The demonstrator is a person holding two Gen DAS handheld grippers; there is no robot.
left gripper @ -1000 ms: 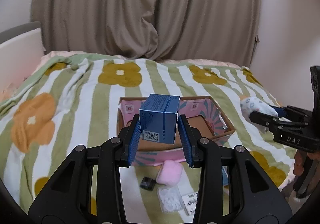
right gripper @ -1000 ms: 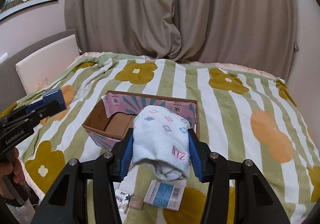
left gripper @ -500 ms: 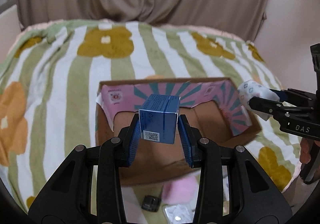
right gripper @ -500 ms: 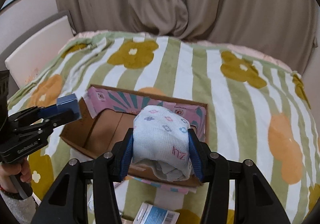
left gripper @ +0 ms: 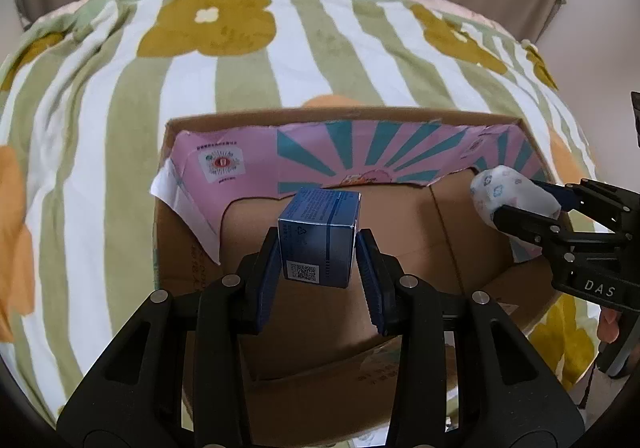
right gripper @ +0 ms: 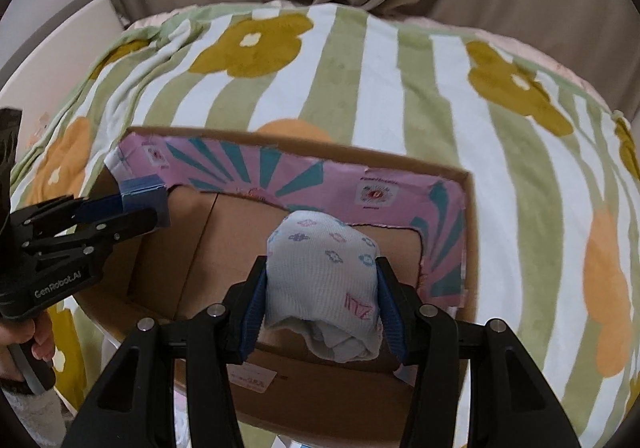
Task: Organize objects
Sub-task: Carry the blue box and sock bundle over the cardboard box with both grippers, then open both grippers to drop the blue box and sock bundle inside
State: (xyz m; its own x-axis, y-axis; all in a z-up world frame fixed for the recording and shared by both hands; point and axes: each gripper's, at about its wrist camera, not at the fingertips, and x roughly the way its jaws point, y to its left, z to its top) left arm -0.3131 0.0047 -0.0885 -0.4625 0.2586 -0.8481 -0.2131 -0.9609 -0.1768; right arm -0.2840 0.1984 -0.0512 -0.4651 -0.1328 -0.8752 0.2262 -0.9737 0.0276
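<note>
The small blue box, a glossy carton with sharp corners and a printed code on its near face, sits clamped between the blue ribbed pads of the left tool. Straight beneath and ahead of that tool lies the open cardboard box, plain brown inside, its far flap printed pink with teal rays and torn along its edge. The rolled sock, soft ribbed knit, white with little coloured flowers, bulges out between the pads of the right tool, which is pressed closed on it above the same box's right half. Under the box spreads the bed's plush blanket, green and white stripes with mustard and orange flowers. A hand on the left tool's handle is cut off at the frame edge; the box's near wall hides behind the tool bodies. A second ago both tools were held back with loose items visible short of the box; now both hang over its interior, tilted steeper.
</note>
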